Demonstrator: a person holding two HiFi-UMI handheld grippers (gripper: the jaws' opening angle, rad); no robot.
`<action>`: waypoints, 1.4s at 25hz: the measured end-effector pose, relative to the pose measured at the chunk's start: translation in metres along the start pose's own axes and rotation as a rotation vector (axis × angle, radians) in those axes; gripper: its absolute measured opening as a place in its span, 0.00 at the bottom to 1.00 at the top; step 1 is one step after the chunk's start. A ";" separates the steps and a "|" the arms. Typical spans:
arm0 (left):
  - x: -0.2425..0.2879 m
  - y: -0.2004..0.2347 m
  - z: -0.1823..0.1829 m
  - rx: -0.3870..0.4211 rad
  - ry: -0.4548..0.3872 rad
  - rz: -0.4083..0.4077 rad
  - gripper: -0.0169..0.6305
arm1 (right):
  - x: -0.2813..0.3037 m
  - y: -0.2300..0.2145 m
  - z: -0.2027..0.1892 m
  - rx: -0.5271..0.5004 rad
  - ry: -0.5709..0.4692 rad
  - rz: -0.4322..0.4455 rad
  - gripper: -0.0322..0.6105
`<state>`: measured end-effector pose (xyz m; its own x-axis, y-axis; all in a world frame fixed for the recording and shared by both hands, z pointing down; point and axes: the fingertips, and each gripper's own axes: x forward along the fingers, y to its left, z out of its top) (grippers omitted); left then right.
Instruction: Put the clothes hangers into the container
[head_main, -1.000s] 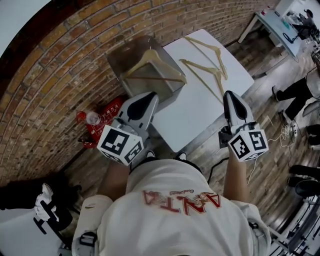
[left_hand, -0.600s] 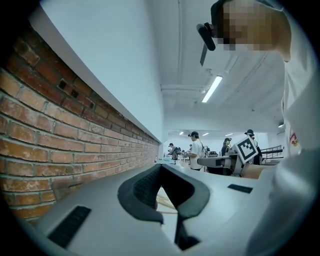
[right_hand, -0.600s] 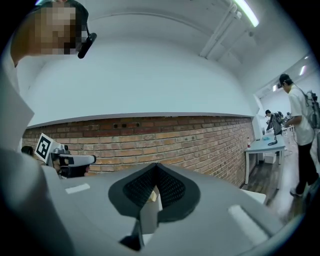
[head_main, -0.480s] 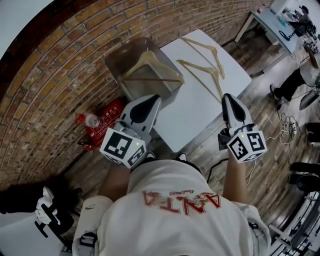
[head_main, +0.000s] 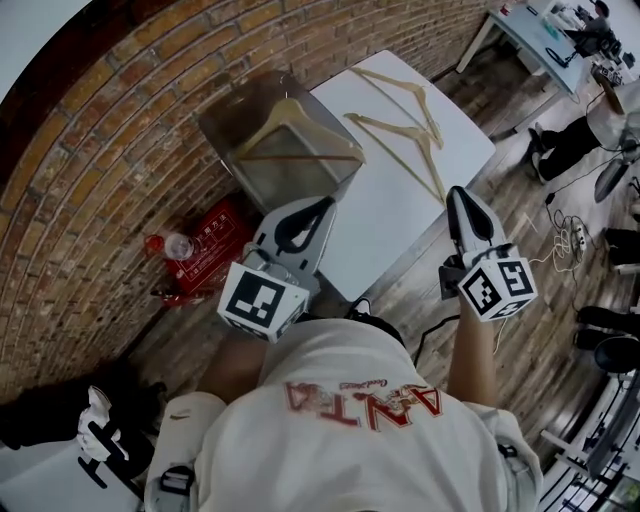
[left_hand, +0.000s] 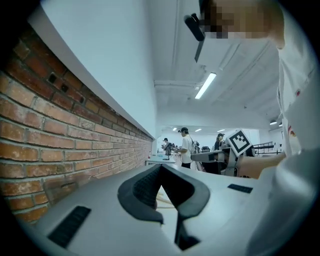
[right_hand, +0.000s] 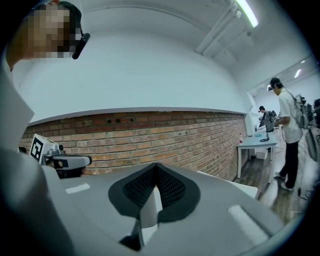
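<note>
bright ceiling strip lighting, fisheye-warped edges, sharp.

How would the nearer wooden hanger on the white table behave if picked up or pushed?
Probably stiff: the hanger looks like thin wood holding its triangle shape. Likely light, being an open frame. Lying flat on the table, it should slide rather than roll if pushed.
</note>
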<state>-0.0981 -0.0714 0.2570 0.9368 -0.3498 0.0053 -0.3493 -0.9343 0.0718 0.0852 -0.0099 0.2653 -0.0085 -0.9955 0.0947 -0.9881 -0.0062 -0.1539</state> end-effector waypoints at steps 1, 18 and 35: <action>0.001 -0.002 -0.002 0.010 0.003 -0.011 0.04 | 0.000 0.000 -0.001 0.003 0.004 -0.011 0.05; 0.045 -0.049 -0.043 -0.055 0.109 -0.187 0.04 | -0.030 -0.052 -0.056 0.073 0.122 -0.142 0.05; 0.203 -0.057 -0.084 -0.124 0.149 0.148 0.04 | 0.109 -0.277 -0.110 0.127 0.365 0.035 0.06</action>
<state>0.1137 -0.0838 0.3378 0.8716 -0.4593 0.1712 -0.4862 -0.8548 0.1816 0.3407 -0.1061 0.4266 -0.1185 -0.8962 0.4275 -0.9594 -0.0077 -0.2819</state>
